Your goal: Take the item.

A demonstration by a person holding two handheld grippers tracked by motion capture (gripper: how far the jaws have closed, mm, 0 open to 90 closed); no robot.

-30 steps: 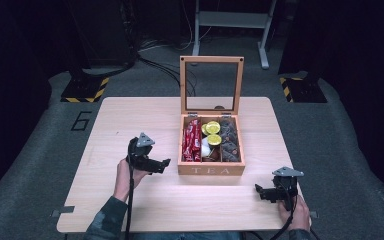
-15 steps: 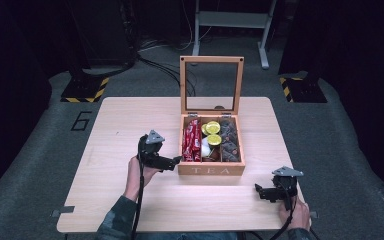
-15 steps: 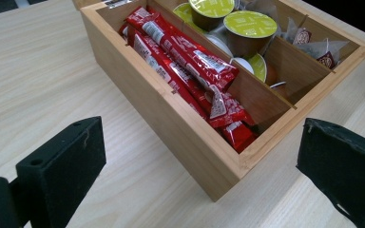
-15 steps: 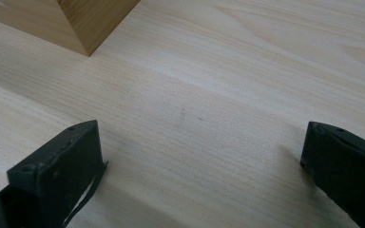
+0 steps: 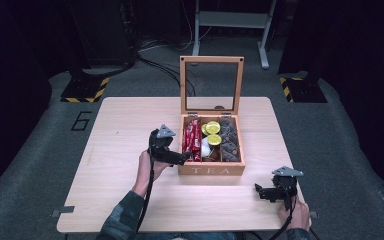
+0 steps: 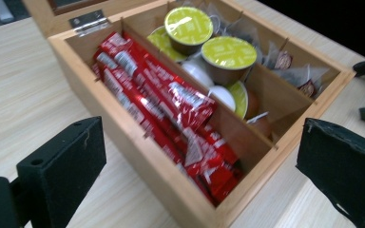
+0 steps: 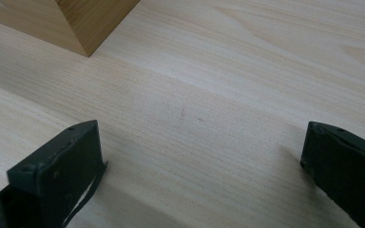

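High view | left tongs [image 5: 184, 159] wide open, empty, probably touching tea box [image 5: 211, 169] (lid up) | right tongs [image 5: 258, 190] wide open, empty

Left gripper [image 5: 184, 159] reaching forward, jaws spread wide (hand [image 5: 150, 165] gripping behind). Right gripper [image 5: 258, 190] low, well apart, jaws likewise wide, hand [image 5: 294, 214] behind.

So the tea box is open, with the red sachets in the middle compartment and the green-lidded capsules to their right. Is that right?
Not quite. The tea box is open, but the red sachets lie in its left compartment, not the middle. The green-lidded capsules fill the middle one, to their right, as the left gripper view shows.
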